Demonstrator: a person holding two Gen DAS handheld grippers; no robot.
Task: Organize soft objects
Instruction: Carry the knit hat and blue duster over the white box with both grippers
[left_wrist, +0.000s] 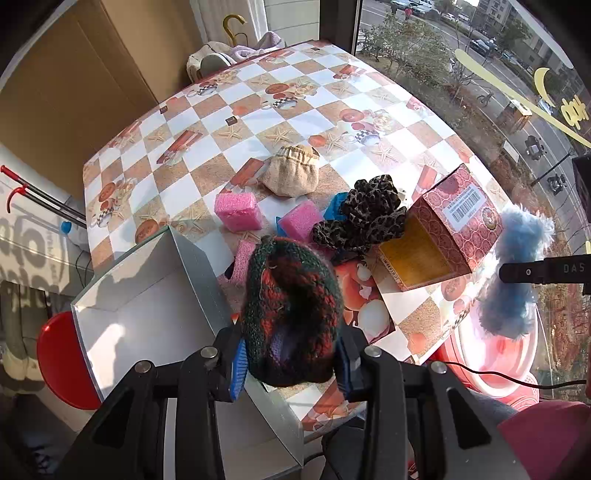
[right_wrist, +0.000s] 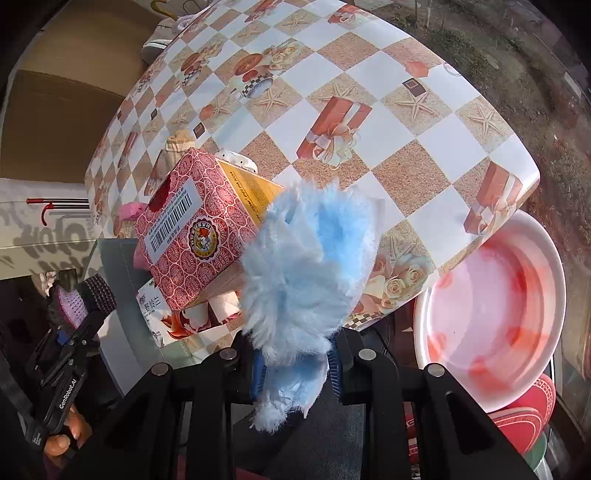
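Left wrist view: your left gripper (left_wrist: 291, 363) holds the knitted hat (left_wrist: 291, 310) over the table edge; at 3 o'clock your right gripper (right_wrist: 295, 365) clamps the blue fluffy toy (right_wrist: 306, 273).

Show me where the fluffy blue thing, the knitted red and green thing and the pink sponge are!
fluffy blue thing (right_wrist: 306, 266): right wrist view, middle of its fur.
knitted red and green thing (left_wrist: 291, 310): left wrist view, middle of the knit.
pink sponge (left_wrist: 238, 211): left wrist view, top face of the left block.
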